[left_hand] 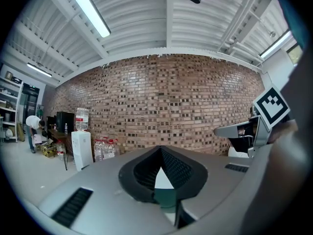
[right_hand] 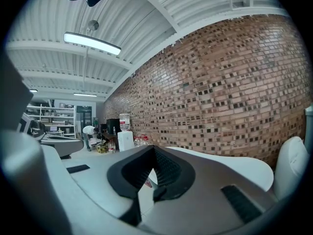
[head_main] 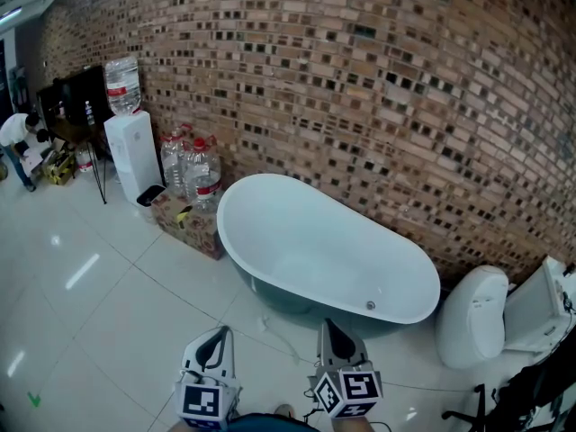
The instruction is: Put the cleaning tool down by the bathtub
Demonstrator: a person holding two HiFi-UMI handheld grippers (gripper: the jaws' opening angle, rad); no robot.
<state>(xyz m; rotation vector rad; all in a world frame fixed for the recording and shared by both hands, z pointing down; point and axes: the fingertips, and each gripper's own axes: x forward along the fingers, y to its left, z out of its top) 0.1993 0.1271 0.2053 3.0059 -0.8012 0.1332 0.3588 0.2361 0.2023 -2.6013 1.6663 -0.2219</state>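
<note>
Along the brick wall (head_main: 378,79) stand a water dispenser (head_main: 133,151) at the left, the white bathtub (head_main: 315,250) in the middle and a toilet (head_main: 474,316) at the right. Near the bathtub, above the tiled floor (head_main: 99,322), the left gripper (head_main: 216,334) and the right gripper (head_main: 329,327) sit side by side, each with its jaws closed together on nothing.

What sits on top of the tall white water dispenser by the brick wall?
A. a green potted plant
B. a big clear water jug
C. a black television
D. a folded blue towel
B: the big clear water jug with a red label sits on top of the tall white water dispenser, which stands to the left of the white oval bathtub.
</note>
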